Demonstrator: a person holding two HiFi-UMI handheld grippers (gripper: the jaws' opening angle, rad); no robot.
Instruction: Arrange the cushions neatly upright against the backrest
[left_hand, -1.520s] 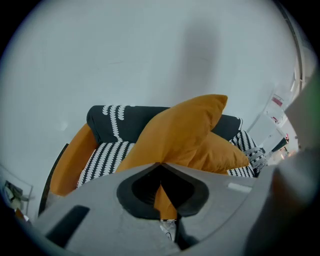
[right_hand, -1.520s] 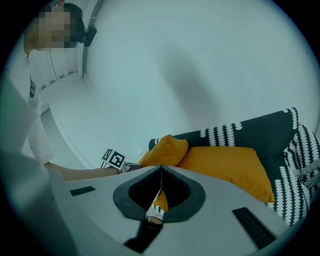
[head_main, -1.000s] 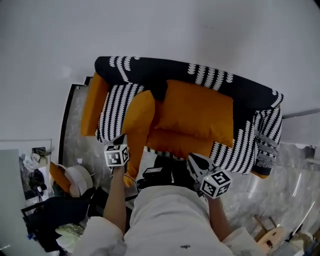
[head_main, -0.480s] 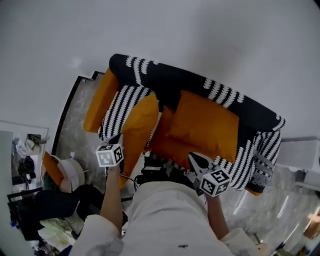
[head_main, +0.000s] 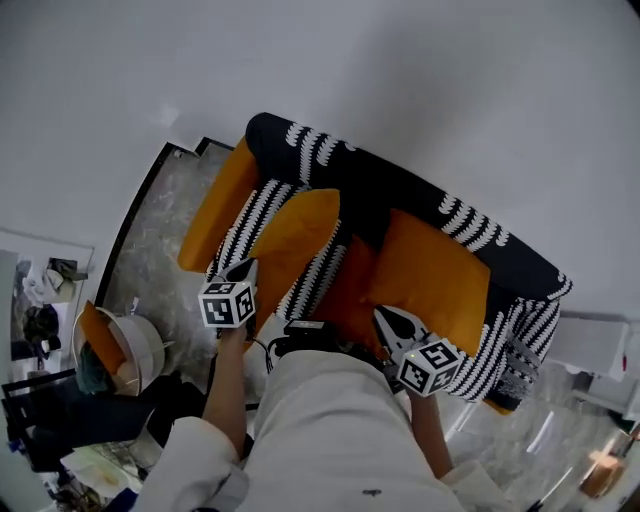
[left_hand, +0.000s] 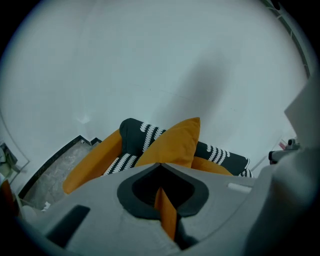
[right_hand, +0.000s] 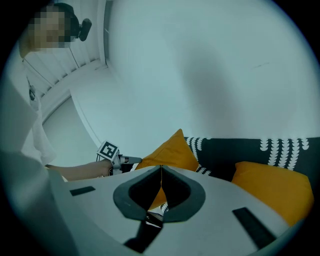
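Since a second ago the sofa (head_main: 335, 165) has slid right and tilted further in your head view, and both hands have shifted with it. Your left tongs (head_main: 245, 270) stay pinched on a thin fold of the plump orange cushion (head_main: 295, 235), which stands corner-up on the striped fabric. Your right tongs (head_main: 385, 318) are closed on nothing. A second orange cushion (head_main: 435, 280) leans on the black, white-dashed backrest. Your torso hides the seat's front edge.

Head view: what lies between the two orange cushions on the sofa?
In the head view, a striped band and orange upholstery lie between the left orange cushion and right orange cushion; the right gripper view shows bare backrest there.
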